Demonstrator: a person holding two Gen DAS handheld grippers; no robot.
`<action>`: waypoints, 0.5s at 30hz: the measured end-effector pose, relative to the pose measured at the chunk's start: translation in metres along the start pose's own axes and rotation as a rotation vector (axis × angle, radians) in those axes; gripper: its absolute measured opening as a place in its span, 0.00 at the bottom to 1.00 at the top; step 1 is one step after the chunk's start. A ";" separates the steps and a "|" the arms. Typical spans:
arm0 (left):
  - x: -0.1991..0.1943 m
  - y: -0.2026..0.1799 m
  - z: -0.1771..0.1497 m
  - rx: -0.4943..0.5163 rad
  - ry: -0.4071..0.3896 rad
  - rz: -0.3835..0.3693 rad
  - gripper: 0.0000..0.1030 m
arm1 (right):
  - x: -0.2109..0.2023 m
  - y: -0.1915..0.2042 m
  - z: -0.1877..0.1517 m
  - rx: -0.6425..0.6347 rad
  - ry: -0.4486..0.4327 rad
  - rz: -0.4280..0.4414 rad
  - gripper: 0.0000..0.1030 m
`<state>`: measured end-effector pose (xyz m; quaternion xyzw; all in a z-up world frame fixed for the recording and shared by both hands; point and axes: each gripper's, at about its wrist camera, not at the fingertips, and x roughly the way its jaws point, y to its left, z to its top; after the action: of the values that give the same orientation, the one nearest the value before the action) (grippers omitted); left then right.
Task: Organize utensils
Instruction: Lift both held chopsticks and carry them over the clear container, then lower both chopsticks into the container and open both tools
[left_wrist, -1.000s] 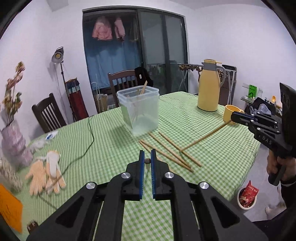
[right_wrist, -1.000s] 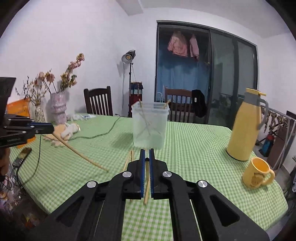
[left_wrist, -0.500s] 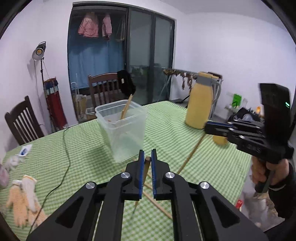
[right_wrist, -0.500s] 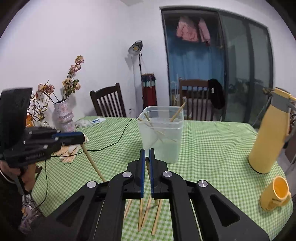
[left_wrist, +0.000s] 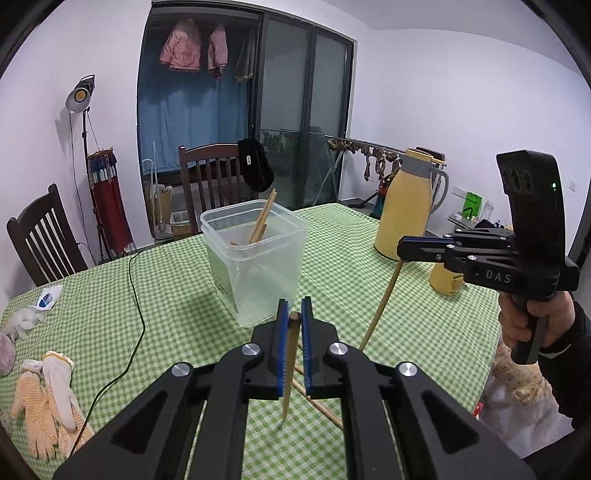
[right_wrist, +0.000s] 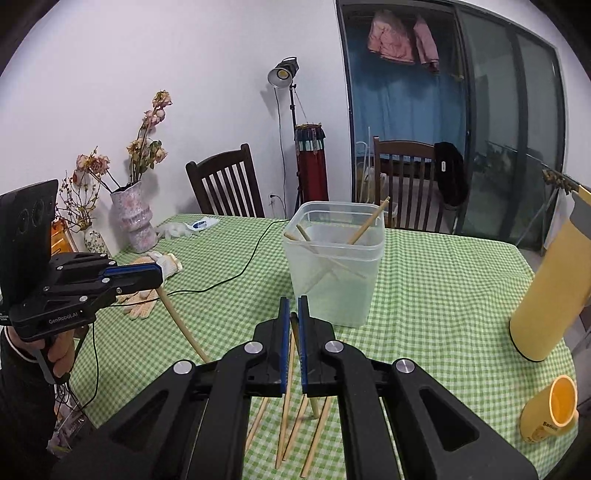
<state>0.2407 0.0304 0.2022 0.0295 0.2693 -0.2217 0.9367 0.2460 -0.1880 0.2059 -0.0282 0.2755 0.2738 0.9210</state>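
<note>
Two wooden chopsticks (right_wrist: 364, 225) leaning inside clear plastic tub (right_wrist: 334, 266) mid-table; four, perhaps five, more chopsticks (right_wrist: 286, 424) loose on near cloth.

Two grippers w/ chopsticks near clear tub (left_wrist: 258, 258).
Left gripper (left_wrist: 294, 317) pinches a chopstick (left_wrist: 290, 369) in front of tub; right gripper (left_wrist: 406, 245) clamps another right of it.

Bright even light, sharp, fisheye-warped edges
</note>
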 end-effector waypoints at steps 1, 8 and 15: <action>0.000 0.002 0.002 -0.003 0.000 -0.008 0.04 | 0.000 -0.001 0.000 -0.001 0.001 0.001 0.04; -0.009 0.011 0.015 -0.023 -0.030 -0.035 0.04 | 0.005 -0.004 0.006 0.004 0.009 0.017 0.04; -0.019 0.018 0.053 -0.015 -0.077 -0.070 0.04 | -0.003 -0.006 0.028 -0.020 -0.025 0.030 0.04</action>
<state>0.2601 0.0448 0.2567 0.0045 0.2355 -0.2531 0.9383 0.2607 -0.1884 0.2309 -0.0299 0.2616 0.2909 0.9198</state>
